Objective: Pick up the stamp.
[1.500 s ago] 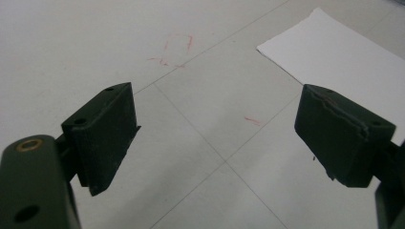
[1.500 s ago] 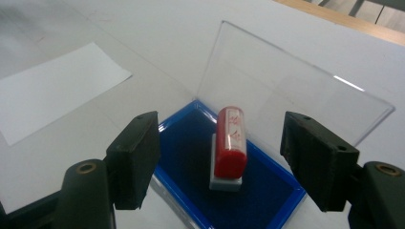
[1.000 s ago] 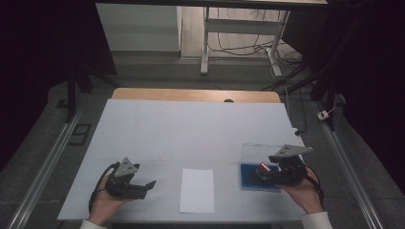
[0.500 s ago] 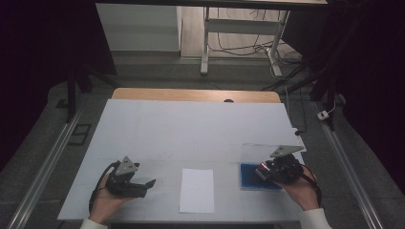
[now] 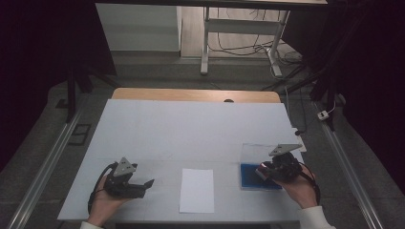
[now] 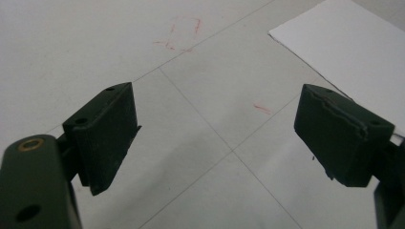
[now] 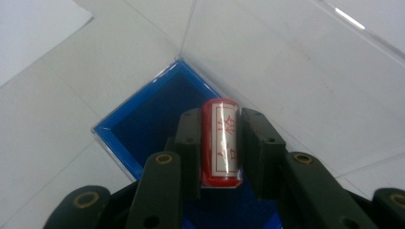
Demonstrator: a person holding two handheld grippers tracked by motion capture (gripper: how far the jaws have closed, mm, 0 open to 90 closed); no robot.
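- The right claw pinches a red cylinder that carries red marks on a white label; the two black jaws press on its two sides.
- These jaws have just been closing, and the cylinder stands between them.
- The red cylinder is over the blue tray, which has a dark blue lining and a bright blue rim; I cannot tell if its lower end touches the lining.
- A clear lid rises behind the blue tray, joined to it at the far edge.
- In the high view, the right claw is at the right front part of the white bench, over the blue tray, and the person's right hand holds it.
- The left claw is spread wide, with nothing between its jaws; under it there is only the bench surface with thin lines and some small red marks.
- In the high view, the left claw is at the left front part of the bench, and its jaws point toward the white sheet of paper.
- The sheet of paper lies flat between the two claws, near the front edge, well apart from the blue tray.
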